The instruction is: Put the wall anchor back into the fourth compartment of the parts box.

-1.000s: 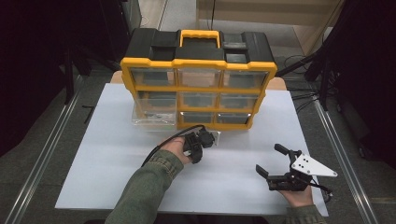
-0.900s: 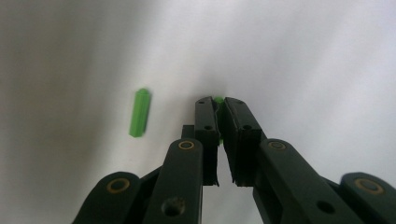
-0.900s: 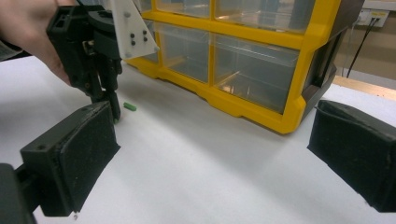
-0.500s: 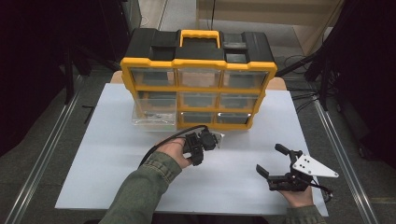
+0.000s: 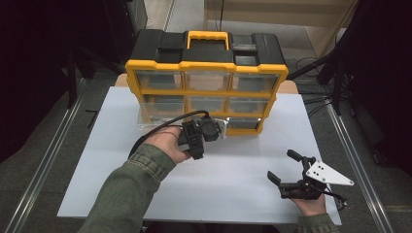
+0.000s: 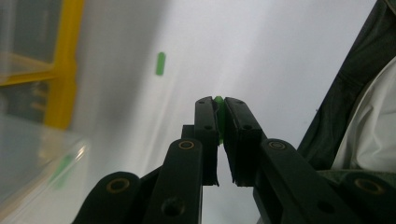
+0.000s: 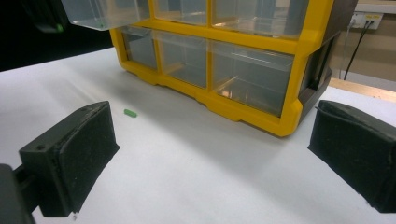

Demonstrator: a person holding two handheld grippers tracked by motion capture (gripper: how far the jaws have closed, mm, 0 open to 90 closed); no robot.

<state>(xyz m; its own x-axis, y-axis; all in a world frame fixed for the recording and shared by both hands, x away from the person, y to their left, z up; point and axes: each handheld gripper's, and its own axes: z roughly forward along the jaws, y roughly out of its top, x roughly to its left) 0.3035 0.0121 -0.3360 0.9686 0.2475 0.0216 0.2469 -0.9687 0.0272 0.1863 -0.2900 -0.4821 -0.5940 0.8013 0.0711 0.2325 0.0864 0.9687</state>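
My left gripper [image 6: 219, 109], pinching a small green piece [image 6: 218, 116], has lifted off the desk [image 5: 243, 194] toward the pulled-out drawer [image 5: 155, 116] for dropping in, while my right gripper [image 5: 284, 170] rests spread.

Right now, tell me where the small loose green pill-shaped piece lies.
In the right gripper view the small green pill-shaped piece lies flat on the white table, left of centre, just before the yellow drawer cabinet's bottom row.
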